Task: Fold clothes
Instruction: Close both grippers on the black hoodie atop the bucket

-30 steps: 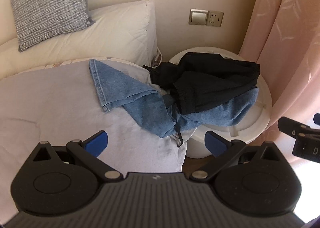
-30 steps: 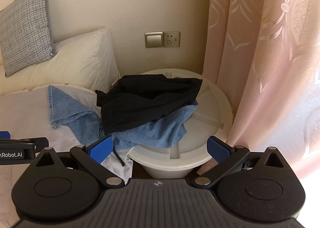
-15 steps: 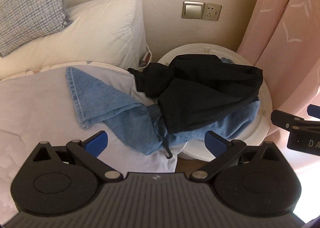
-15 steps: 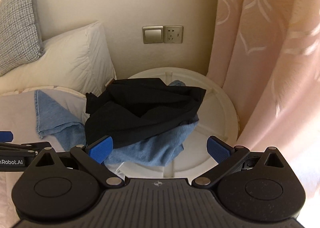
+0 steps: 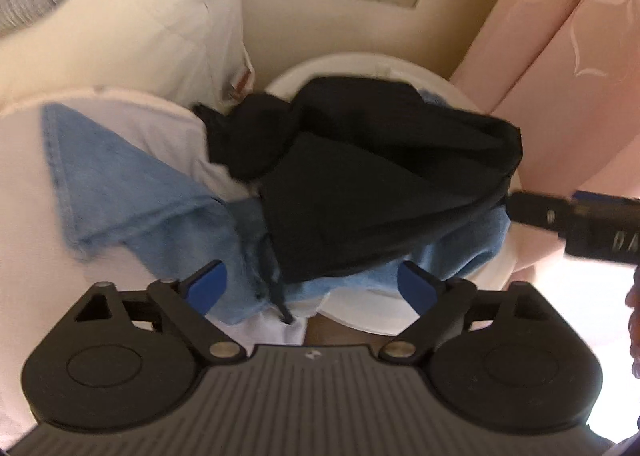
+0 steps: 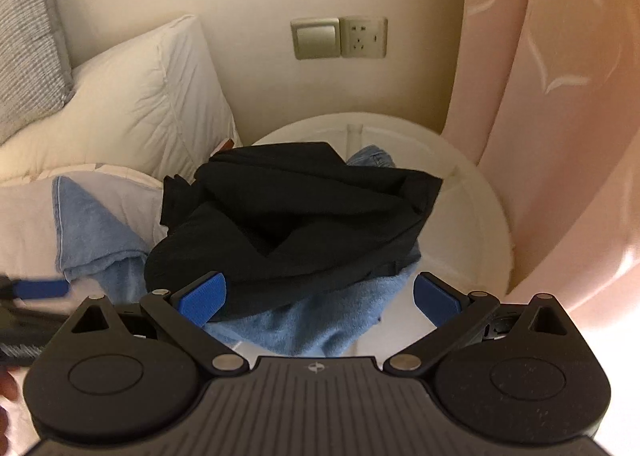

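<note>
A crumpled black garment point(image 5: 380, 184) point(image 6: 304, 216) lies on top of blue jeans point(image 5: 132, 196) point(image 6: 320, 320), heaped on a round white side table point(image 5: 360, 320) point(image 6: 472, 216). One jeans leg trails left onto the bed sheet point(image 5: 24, 216). My left gripper point(image 5: 312, 288) stands open just in front of the heap, its blue pads either side of the black garment's lower edge. My right gripper point(image 6: 320, 296) is open too, close over the heap's near edge. Neither holds anything. The right gripper's tip point(image 5: 560, 212) shows at the right of the left wrist view.
A white pillow point(image 6: 132, 104) and a grey checked cushion point(image 6: 28, 40) lean on the wall at the left. A switch and socket plate point(image 6: 340, 38) sits on the wall behind the side table. A pink curtain point(image 6: 560, 96) hangs close on the right.
Both grippers have moved forward and closer to the heap, which now fills more of each view. Their jaws stay open. The clothes have not moved.
</note>
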The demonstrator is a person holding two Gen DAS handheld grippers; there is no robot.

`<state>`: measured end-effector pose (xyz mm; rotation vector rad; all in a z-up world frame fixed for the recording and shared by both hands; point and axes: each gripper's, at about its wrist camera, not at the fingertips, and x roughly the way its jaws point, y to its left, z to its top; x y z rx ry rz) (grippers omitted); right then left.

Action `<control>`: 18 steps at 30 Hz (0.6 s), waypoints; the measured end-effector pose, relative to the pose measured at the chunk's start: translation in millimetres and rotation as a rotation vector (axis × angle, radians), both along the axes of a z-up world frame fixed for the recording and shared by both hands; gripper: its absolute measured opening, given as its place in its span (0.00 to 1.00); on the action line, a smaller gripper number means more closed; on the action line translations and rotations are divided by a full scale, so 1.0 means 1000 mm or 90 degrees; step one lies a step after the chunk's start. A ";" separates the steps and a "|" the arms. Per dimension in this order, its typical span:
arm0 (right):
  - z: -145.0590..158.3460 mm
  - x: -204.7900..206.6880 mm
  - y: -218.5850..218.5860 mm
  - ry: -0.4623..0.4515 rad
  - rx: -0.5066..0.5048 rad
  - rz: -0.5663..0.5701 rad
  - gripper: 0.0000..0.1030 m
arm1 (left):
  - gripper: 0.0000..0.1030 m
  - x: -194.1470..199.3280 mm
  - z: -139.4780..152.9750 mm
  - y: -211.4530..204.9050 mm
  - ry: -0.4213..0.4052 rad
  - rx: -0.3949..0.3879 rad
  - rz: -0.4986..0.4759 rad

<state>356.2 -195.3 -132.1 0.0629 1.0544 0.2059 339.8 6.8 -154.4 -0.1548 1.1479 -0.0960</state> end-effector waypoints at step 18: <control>-0.076 0.092 0.025 0.136 0.150 0.102 0.91 | 0.63 0.029 -0.084 0.017 -0.025 -0.141 0.032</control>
